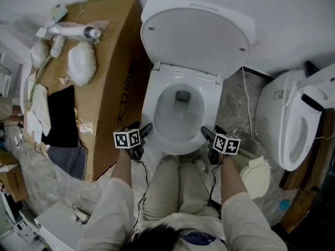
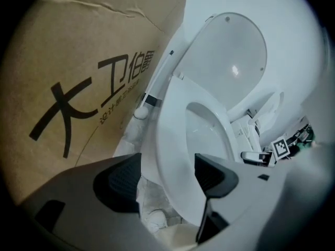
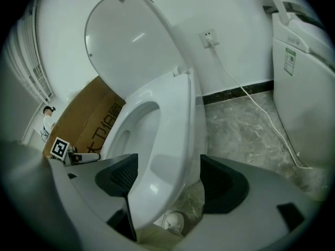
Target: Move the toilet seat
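The white toilet seat (image 1: 157, 95) lies down on the bowl, and the lid (image 1: 196, 35) stands up against the wall. My left gripper (image 1: 137, 136) is at the seat's front left and my right gripper (image 1: 212, 137) at its front right. In the left gripper view the jaws (image 2: 166, 166) straddle the seat (image 2: 178, 119) rim; the right pad lies over the seat top, the left pad stands off beside it. In the right gripper view the jaws (image 3: 168, 169) straddle the seat (image 3: 172, 119) the same way, with floor showing before the right pad. Both are open.
A big cardboard box (image 1: 104, 61) stands tight against the toilet's left, with a brush and cloths on top. A second toilet (image 1: 293, 119) stands at the right, with a white cord (image 1: 246, 95) on the marble floor between. My knees (image 1: 180, 187) are at the bowl's front.
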